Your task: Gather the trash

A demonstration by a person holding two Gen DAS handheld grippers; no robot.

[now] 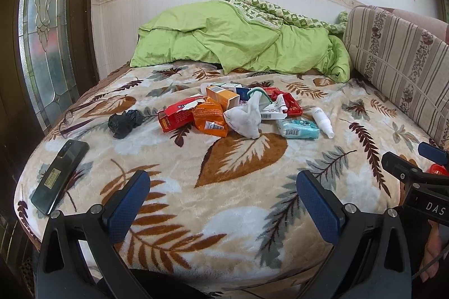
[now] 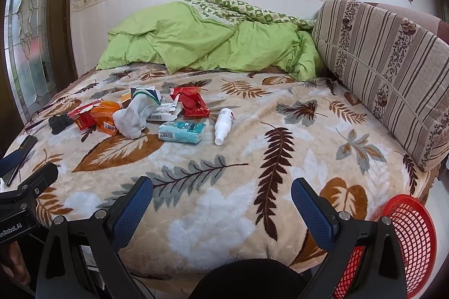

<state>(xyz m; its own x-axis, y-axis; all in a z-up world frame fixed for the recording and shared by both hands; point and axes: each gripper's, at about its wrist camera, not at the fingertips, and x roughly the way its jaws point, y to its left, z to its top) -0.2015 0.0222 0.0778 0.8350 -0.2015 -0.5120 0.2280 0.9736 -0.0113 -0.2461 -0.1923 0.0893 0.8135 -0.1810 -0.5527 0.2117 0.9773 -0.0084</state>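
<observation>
A pile of trash lies mid-bed: a red box [image 1: 175,118], an orange packet [image 1: 209,119], an orange carton [image 1: 223,97], a red wrapper [image 1: 289,104], a teal tissue pack [image 1: 297,128], a white spray bottle [image 1: 322,118], a white sock [image 1: 247,118] and a crumpled black bag [image 1: 125,122]. The right wrist view shows the same pile, with the tissue pack [image 2: 181,132] and bottle [image 2: 223,125] nearest. My left gripper [image 1: 223,196] and right gripper [image 2: 221,199] are both open and empty, above the bed's near edge, well short of the pile.
A red mesh basket [image 2: 407,240] stands at the bed's near right corner. A black phone [image 1: 60,175] lies at the near left edge. A green quilt [image 1: 238,38] is heaped at the far end. A striped cushion [image 2: 387,66] leans along the right side.
</observation>
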